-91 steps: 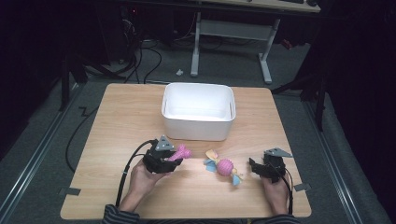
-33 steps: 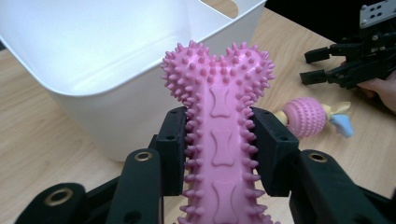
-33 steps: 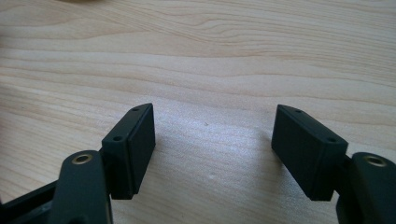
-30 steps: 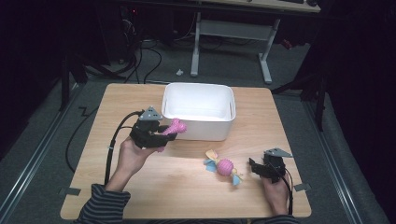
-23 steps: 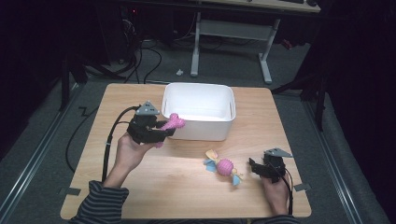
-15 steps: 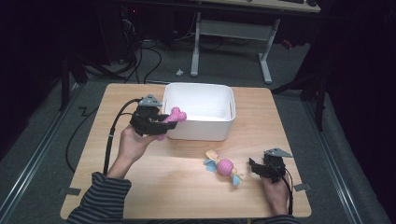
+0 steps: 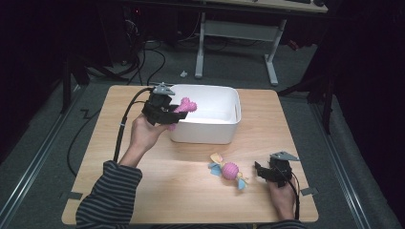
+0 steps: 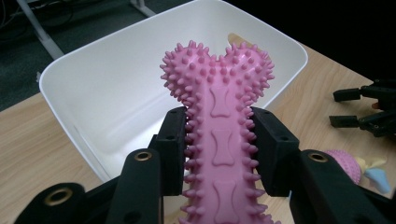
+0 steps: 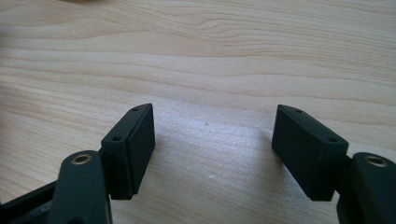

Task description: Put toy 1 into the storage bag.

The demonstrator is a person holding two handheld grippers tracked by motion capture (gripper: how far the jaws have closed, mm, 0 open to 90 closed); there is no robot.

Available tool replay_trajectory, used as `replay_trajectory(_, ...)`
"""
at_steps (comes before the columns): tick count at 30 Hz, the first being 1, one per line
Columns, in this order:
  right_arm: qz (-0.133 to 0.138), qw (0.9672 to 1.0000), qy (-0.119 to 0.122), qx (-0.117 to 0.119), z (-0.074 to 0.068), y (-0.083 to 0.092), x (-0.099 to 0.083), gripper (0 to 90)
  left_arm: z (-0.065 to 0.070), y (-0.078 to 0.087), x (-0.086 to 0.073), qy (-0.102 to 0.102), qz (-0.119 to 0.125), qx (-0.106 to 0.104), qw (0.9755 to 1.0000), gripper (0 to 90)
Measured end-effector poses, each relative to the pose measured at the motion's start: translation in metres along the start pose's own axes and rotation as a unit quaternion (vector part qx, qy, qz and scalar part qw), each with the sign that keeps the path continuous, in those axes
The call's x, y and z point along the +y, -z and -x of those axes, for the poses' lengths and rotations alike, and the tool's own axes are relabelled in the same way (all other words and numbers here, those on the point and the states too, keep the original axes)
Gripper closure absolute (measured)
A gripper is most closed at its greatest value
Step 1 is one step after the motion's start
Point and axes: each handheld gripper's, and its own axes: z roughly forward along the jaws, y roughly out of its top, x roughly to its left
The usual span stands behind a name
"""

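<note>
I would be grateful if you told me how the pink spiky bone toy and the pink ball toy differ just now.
The pink spiky bone toy is long with a forked end; the pink ball toy is round, with pale flaps at both ends. The bone toy is clamped in the left tongs over the white tub; the ball toy lies free on the table. Both are pink and nubbed.

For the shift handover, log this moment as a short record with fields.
held item: pink spiky bone toy
holder: left gripper, jaws shut on the toy's shaft
toy position: knobbed end over the near-left rim of the white bin
bin contents: nothing visible inside
right gripper: open, resting low on the wooden table
also on table: pink ball toy with pastel ends, beside the right gripper
</note>
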Motion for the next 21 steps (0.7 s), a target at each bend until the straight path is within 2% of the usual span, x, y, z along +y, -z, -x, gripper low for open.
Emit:
replay_trajectory(6,0.000,1.0000,0.000,0.000,0.000,0.000,0.000,30.2,-0.004,-0.014,0.012,0.001,-0.001,-0.002,1.0000,59.2)
replay_trajectory(12,0.000,1.0000,0.000,0.001,0.000,0.000,0.000,30.2,-0.007,-0.029,0.020,-0.004,-0.013,0.007,0.9999,59.2)
replay_trajectory(16,0.000,1.0000,0.000,0.001,0.000,0.000,0.000,30.2,-0.013,-0.037,0.020,0.003,-0.006,0.011,0.9999,59.1)
replay_trajectory(21,0.000,1.0000,0.000,0.001,0.000,0.000,0.000,30.2,-0.023,-0.047,0.017,0.012,-0.009,0.021,0.9997,58.9)
